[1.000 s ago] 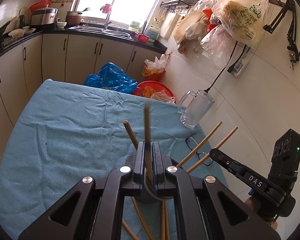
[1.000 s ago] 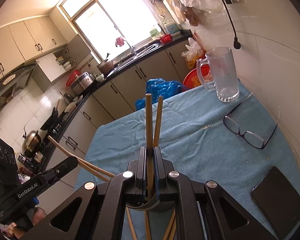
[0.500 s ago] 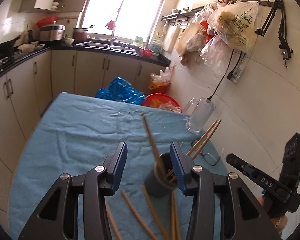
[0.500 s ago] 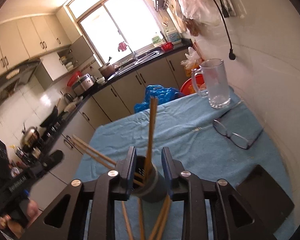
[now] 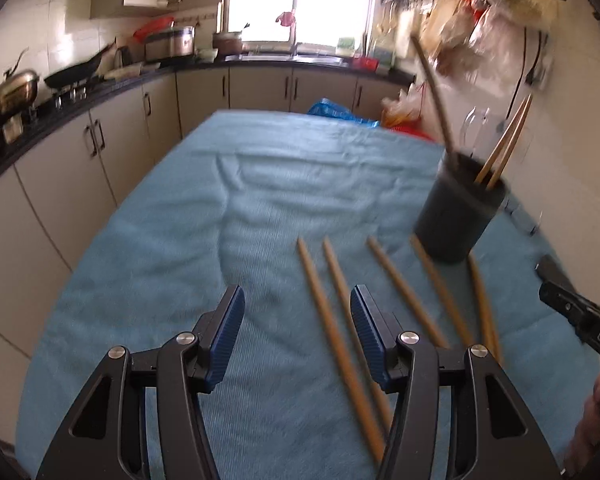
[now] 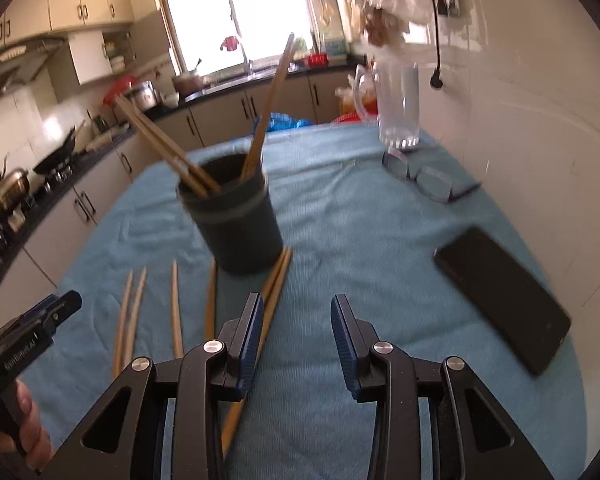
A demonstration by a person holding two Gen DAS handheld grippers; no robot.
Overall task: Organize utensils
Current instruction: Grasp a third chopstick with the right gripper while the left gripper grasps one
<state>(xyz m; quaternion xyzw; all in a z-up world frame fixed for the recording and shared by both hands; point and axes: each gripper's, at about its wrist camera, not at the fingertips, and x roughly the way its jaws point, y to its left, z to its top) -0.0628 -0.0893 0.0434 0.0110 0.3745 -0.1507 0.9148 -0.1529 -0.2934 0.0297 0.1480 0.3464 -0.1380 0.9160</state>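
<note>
Blue towelling covered the surface [image 5: 180,208], and on it stood a dark cup [image 5: 458,210], upright, toward the wall side. Three wooden chopsticks leaned out of the cup: a pair [image 6: 160,144] slanting one way with their shafts together, and a single stick [image 6: 270,108] slanting the other.

Six more chopsticks lay flat on the cloth in front of the cup. From the left wrist view, two long ones [image 5: 336,340] ran side by side just right of the left tongs [image 5: 297,332], and the others fanned out toward the base of the cup, the nearest ones touching or nearly touching it. From the right wrist view, a close pair [image 6: 274,284] ran from the foot of the cup down past the inner finger of the right tongs [image 6: 297,338].

Both tongs were spread wide apart with nothing between their blue pads, each hovering low over the cloth, the left ones over bare towelling and the right ones just right of the close pair.

Farther back near the wall stood a clear glass mug [image 6: 396,104], with a pair of spectacles [image 6: 424,178] lying just in front of it. A black phone [image 6: 504,296] lay flat at the right of the cloth, well apart from the cup.
</note>
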